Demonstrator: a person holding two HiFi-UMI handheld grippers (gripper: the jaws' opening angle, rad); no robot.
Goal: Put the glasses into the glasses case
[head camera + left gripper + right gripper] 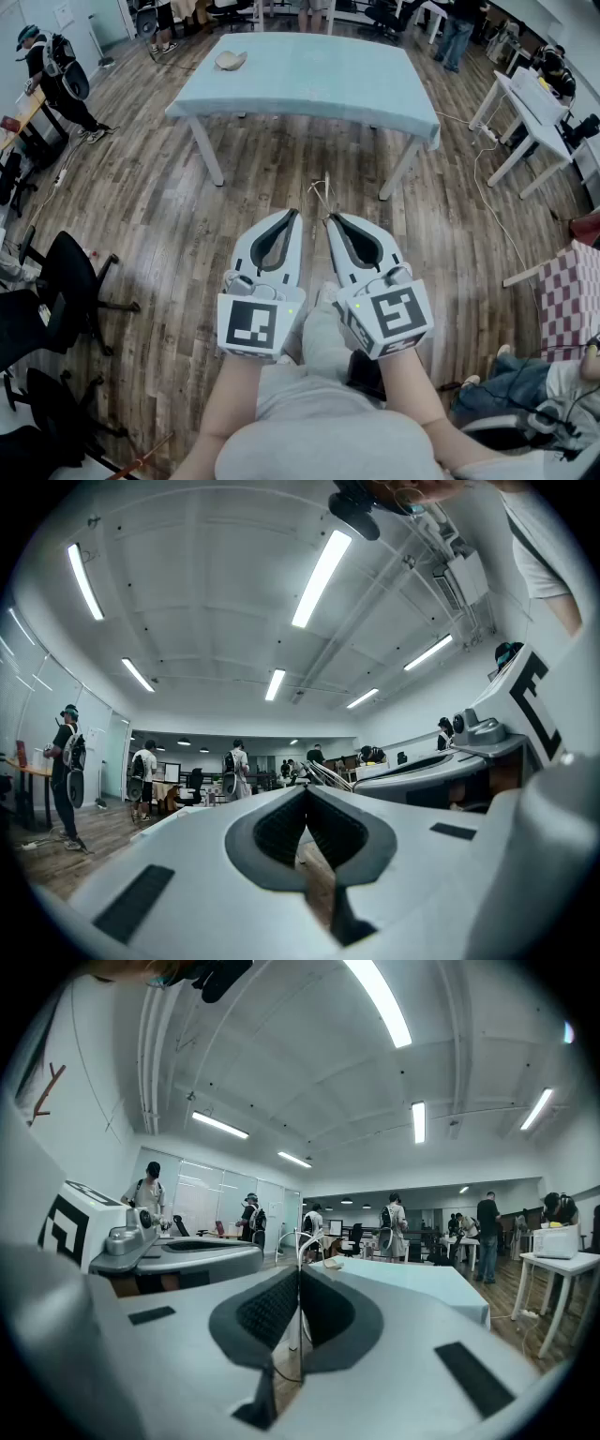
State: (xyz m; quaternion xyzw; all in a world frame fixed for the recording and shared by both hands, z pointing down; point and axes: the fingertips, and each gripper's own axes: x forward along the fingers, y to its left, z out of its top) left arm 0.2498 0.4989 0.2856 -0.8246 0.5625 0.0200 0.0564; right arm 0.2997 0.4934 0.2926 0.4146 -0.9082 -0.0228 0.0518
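Observation:
Both grippers are held close to the person's body, side by side and pointing at the table ahead. My right gripper [331, 221] [299, 1277] is shut on thin wire-framed glasses [323, 193] [300, 1241], whose wires stick out past its tips. The same glasses [323, 774] show in the left gripper view beside the right gripper's nose. My left gripper [293, 215] [307, 797] is shut with nothing between its pads. A small beige case [231, 61] [333, 1263] lies on the far left part of the table, well out of reach of both grippers.
The table wears a light-blue cloth [375, 84] and stands on a wooden floor. Black office chairs [66, 272] crowd the left. White tables [525, 112] and a checkered seat [572, 291] are at the right. Several people stand around the room.

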